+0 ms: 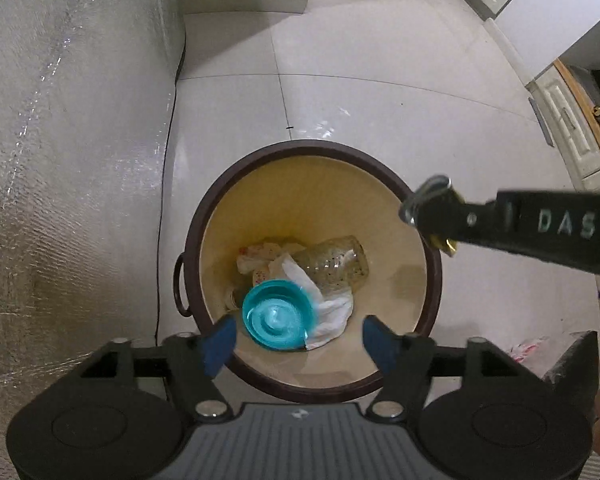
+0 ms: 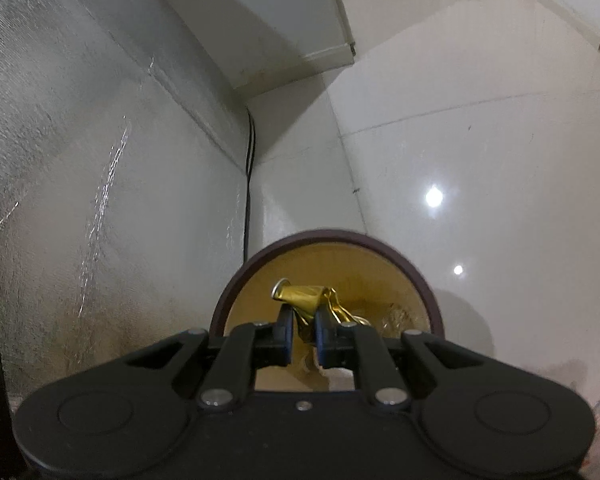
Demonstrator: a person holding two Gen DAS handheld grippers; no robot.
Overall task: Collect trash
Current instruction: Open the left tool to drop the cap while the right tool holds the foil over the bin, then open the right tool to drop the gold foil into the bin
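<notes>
While we look down through the left wrist view, the bin (image 1: 316,168) fills the centre, its dark rim round a cream wall. The left gripper (image 1: 296,340) stands wide over the bin's 6 o'clock edge, pads apart and pressing on nothing. Between and beyond them sits a teal lid (image 1: 278,314), and we cannot tell whether it is falling or already at rest. Toward 3 o'clock of the lid lies a white tissue (image 1: 332,308); a clear plastic bottle (image 1: 336,264) lies at about 1 o'clock of it. We judge all three light; the tissue is soft, the bottle thin-walled and springy. The right gripper (image 1: 426,204) enters from 3 o'clock over the bin's rim, carrying a crushed gold can (image 1: 449,245).

Turning to the right wrist view, we see the right gripper's jaws narrow and clamped on the can, which is held above the bin's mouth at the frame's 6 o'clock. Its silver rim points toward 10 o'clock. We judge the can light, stiff along its creases, smooth-skinned and likely sharp at folded edges. The flattened waist, where the pads (image 2: 287,332) now sit, is the sound place to hold; the rounded rim would likely slip.
</notes>
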